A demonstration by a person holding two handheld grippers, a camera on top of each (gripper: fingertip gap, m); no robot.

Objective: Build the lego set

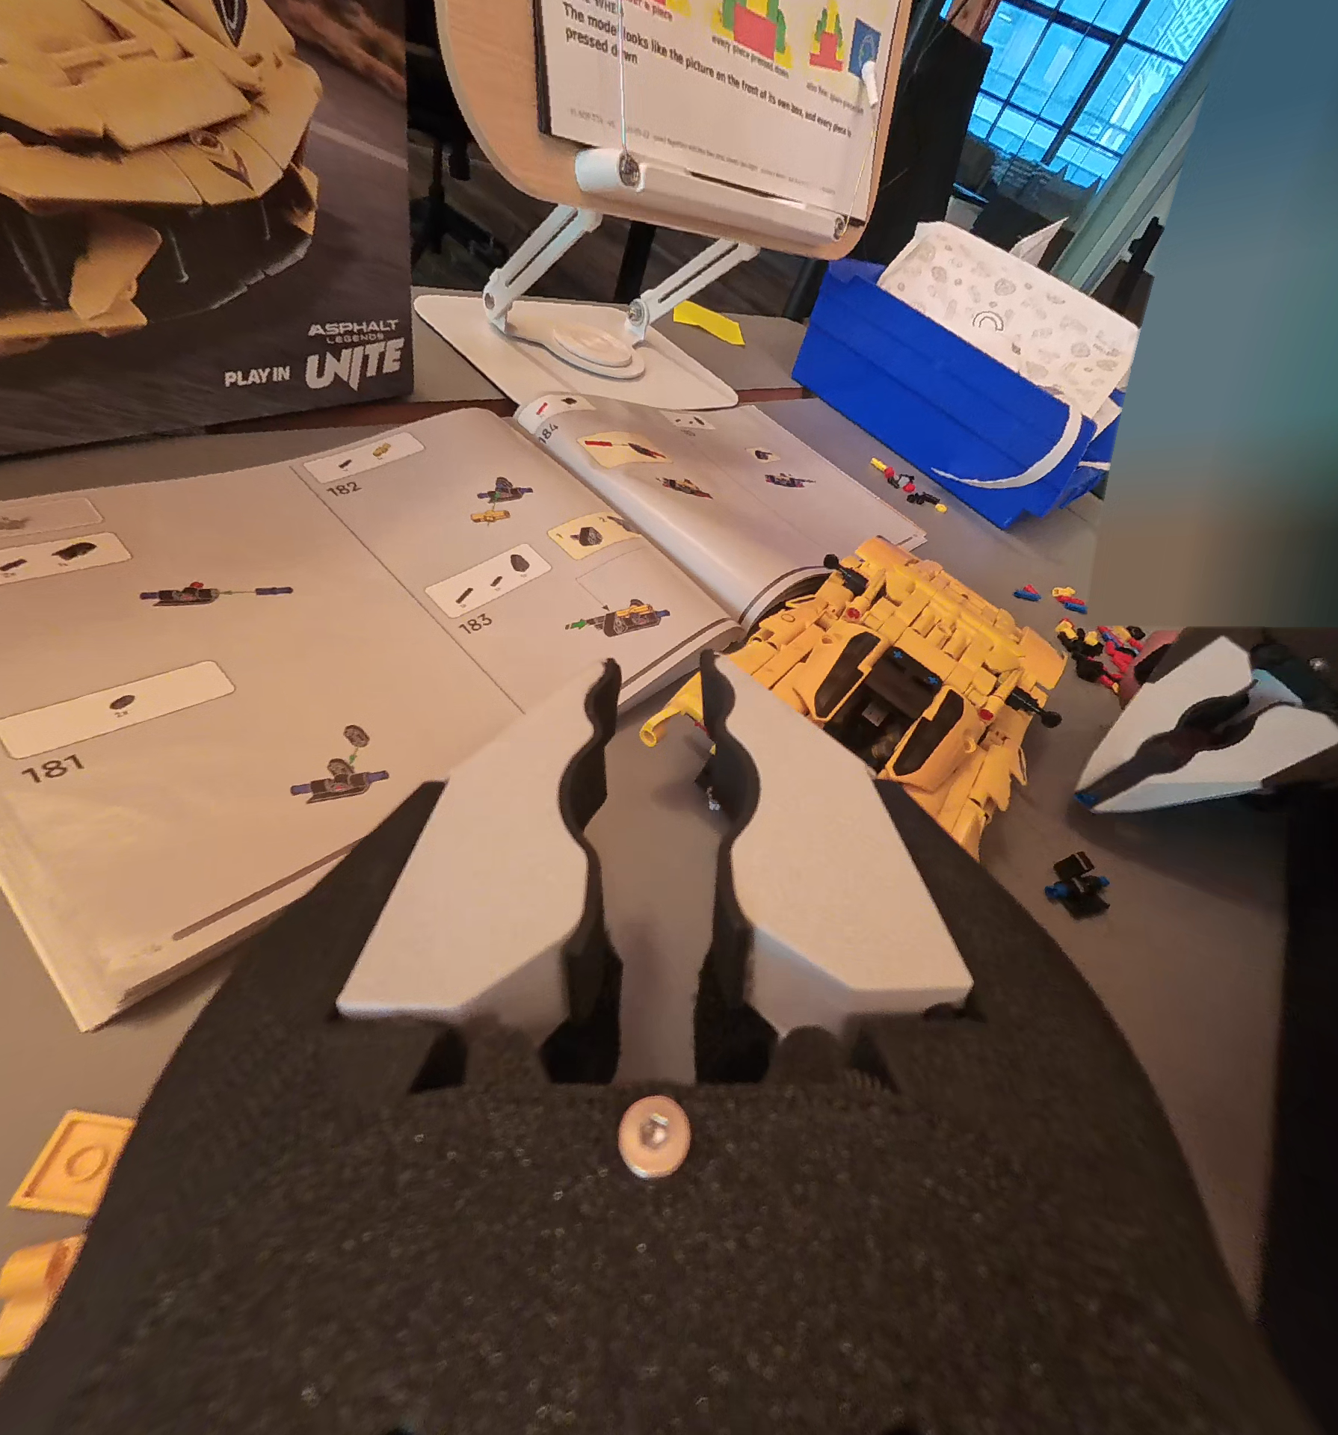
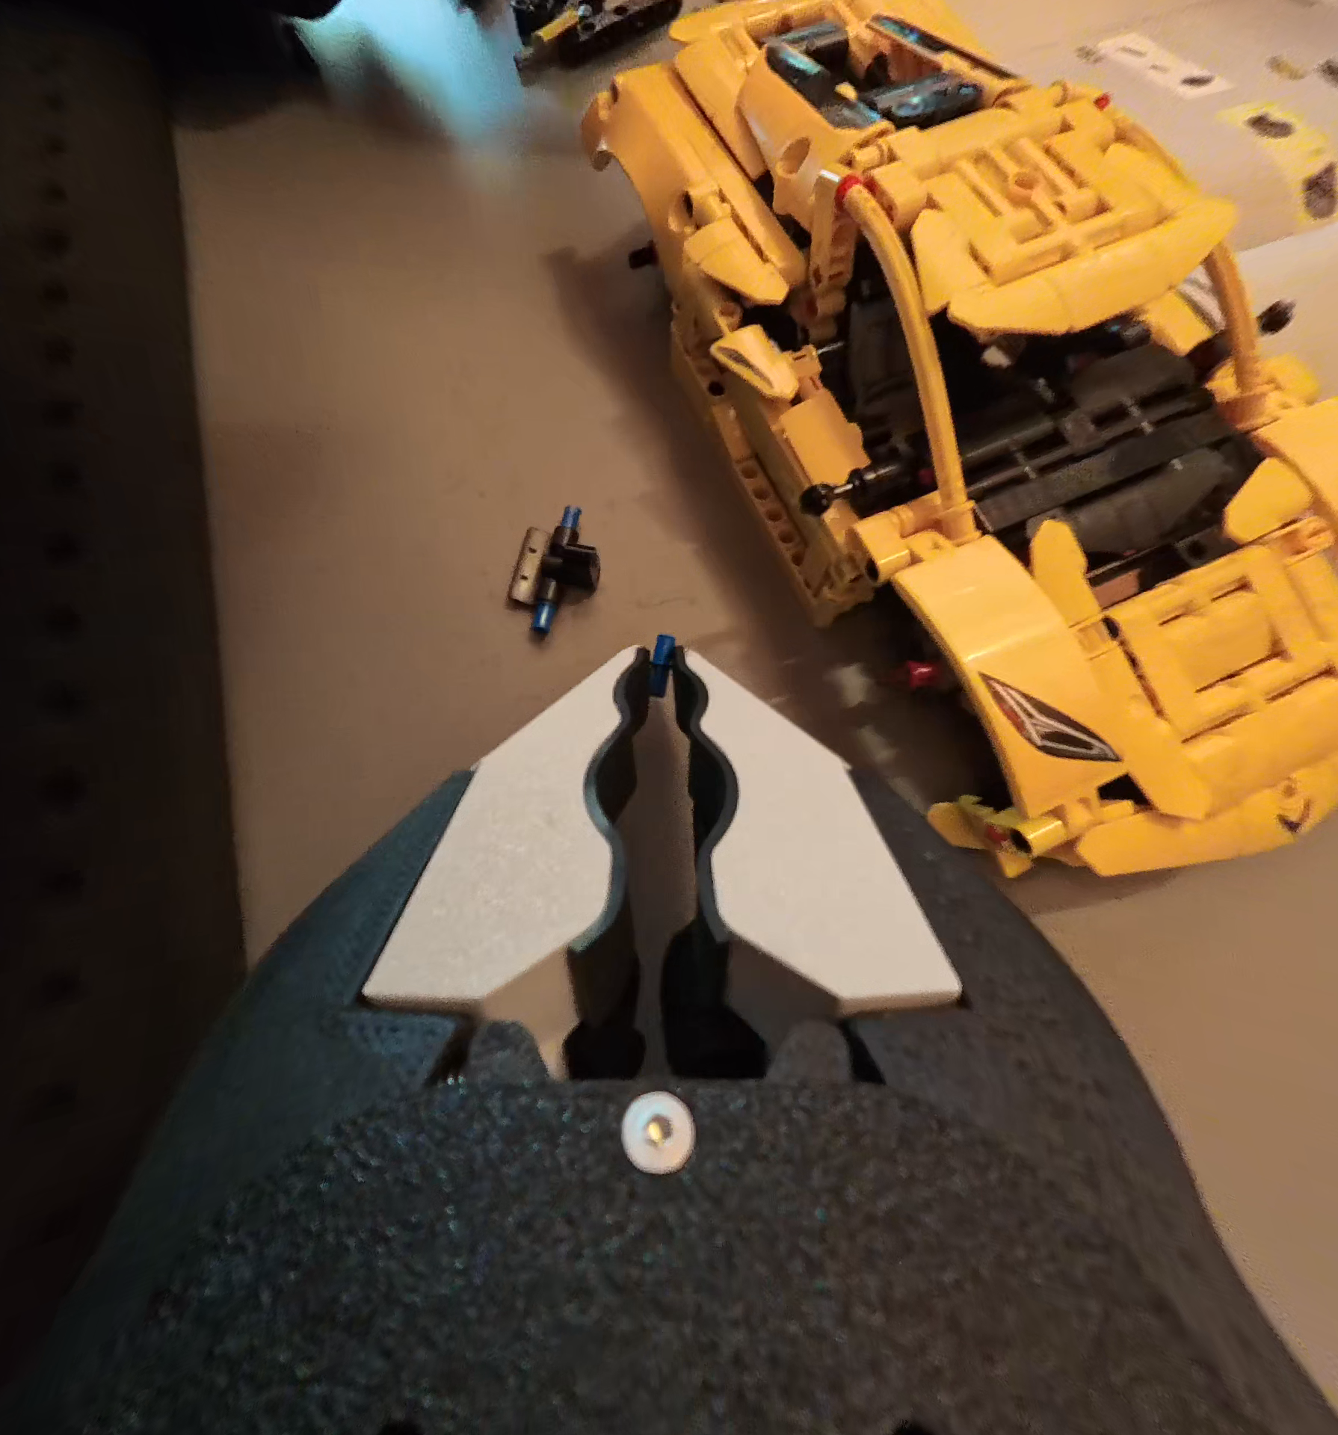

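A part-built yellow lego car [image 1: 907, 683] [image 2: 1000, 435] lies on the grey table. My left gripper [image 1: 656, 683] is open and empty, its tips just left of the car, over the edge of the open instruction booklet [image 1: 277, 644]. My right gripper [image 2: 660, 656] is shut on a small blue pin [image 2: 661, 652] at its tips, held low over the table; it also shows in the left wrist view [image 1: 1101, 796]. A small black sub-assembly with blue pins [image 2: 553, 563] [image 1: 1077, 881] lies on the table between the right gripper and the car.
The set's box [image 1: 169, 202] stands at the back left. A tablet stand with a printed sheet [image 1: 650, 155] and a blue bin [image 1: 953, 404] are behind the booklet. Loose small pieces [image 1: 1093, 633] lie right of the car; yellow pieces [image 1: 68, 1165] lie near left. My right fingertips sit around 25 cm from my left ones.
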